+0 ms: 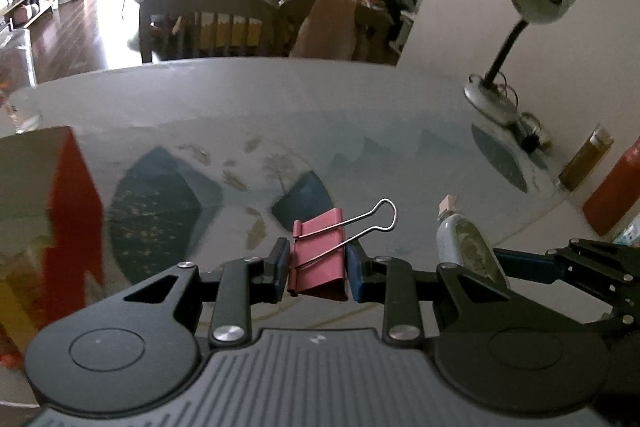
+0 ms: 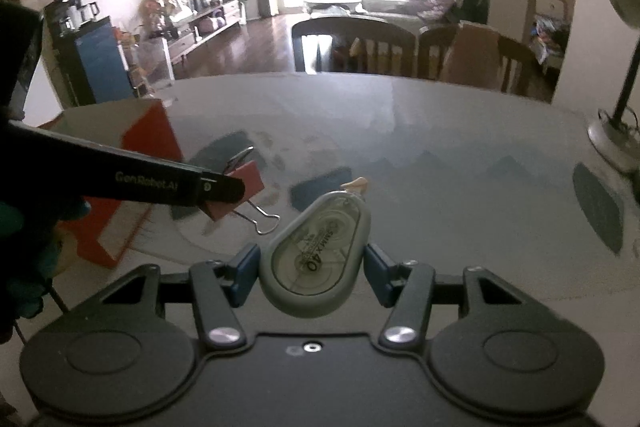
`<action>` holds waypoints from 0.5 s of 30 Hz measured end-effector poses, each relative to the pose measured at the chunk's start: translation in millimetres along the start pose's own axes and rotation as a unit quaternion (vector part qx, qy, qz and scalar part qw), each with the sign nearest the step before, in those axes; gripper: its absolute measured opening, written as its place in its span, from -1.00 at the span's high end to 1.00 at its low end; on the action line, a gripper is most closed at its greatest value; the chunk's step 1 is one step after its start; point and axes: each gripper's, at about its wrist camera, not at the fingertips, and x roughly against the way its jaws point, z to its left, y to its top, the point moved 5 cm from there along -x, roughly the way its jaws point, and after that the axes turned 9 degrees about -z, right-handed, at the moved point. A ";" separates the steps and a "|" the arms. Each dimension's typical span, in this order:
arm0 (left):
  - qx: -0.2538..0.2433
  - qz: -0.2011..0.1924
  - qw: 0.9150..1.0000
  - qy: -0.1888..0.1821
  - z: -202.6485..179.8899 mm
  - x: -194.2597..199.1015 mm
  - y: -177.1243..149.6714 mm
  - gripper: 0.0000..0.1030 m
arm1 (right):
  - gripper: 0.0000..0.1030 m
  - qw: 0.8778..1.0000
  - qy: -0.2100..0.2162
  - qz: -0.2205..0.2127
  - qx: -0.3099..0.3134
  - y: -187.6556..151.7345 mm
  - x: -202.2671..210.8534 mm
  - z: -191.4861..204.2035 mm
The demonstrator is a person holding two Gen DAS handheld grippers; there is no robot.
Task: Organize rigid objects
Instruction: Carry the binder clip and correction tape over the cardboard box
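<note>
My left gripper [image 1: 318,267] is shut on a pink binder clip [image 1: 318,259], whose wire handles point up and to the right, above the table. From the right wrist view the same binder clip [image 2: 240,195] hangs in the left gripper [image 2: 224,193] in front of a box. My right gripper [image 2: 310,269] is shut on a grey correction tape dispenser [image 2: 318,259], its tip pointing away from me. In the left wrist view that correction tape dispenser [image 1: 466,243] shows at the right, with the right gripper's black fingers [image 1: 560,263] beside it.
A red and white box stands at the table's left [image 1: 60,211], also visible as the box [image 2: 128,163]. The patterned tablecloth [image 1: 360,131] covers the table. A desk lamp [image 1: 520,39], a brown bottle [image 1: 584,159] and an orange container [image 1: 616,187] stand at the right. Chairs [image 2: 352,43] line the far edge.
</note>
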 end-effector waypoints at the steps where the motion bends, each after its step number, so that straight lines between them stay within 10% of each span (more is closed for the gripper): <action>1: 0.002 -0.005 1.000 0.000 3.8 5.8 1.6 0.44 | -0.08 1.000 0.003 -0.003 0.002 4.2 2.6 5.5; 15: 0.025 -0.060 0.998 0.024 71.7 84.3 14.7 0.44 | -0.08 0.998 0.047 -0.029 0.037 44.6 8.7 96.2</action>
